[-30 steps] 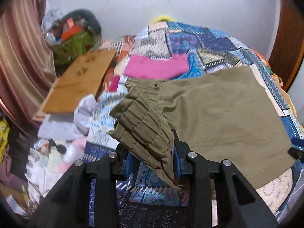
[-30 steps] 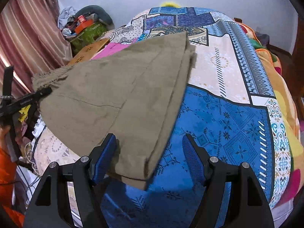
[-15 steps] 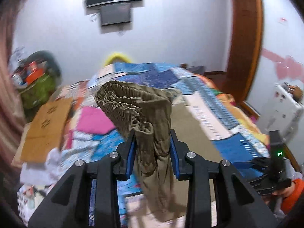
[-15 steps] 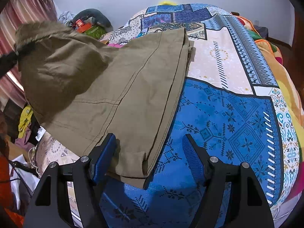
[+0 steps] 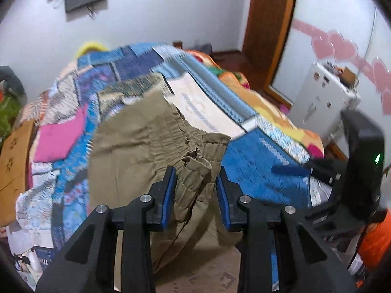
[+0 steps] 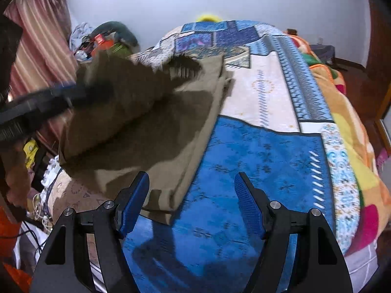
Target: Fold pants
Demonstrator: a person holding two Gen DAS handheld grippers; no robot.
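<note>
Olive-khaki pants (image 5: 127, 144) lie on a blue patchwork bedspread (image 5: 254, 156). My left gripper (image 5: 195, 185) is shut on the gathered elastic waistband (image 5: 195, 168) and carries it over the rest of the pants, toward the bed's right side. In the right wrist view the pants (image 6: 171, 131) show folded over, with the left gripper (image 6: 48, 100) coming in from the left. My right gripper (image 6: 190, 202) is open and empty, low over the bedspread (image 6: 256, 166), its left finger (image 6: 133, 202) beside the pants' near corner.
A pink garment (image 5: 61, 136) and a cardboard sheet (image 5: 12, 151) lie at the bed's left. A cluttered pile (image 6: 102, 41) and a striped curtain (image 6: 41, 48) stand at the left. A white appliance (image 5: 322, 100) and a wooden door frame (image 5: 271, 24) are at the right.
My left gripper has lifted the waistband from the bed's left edge and swung it up and over to the right, folding the pants across themselves. The right gripper has stayed open and nearly still.
</note>
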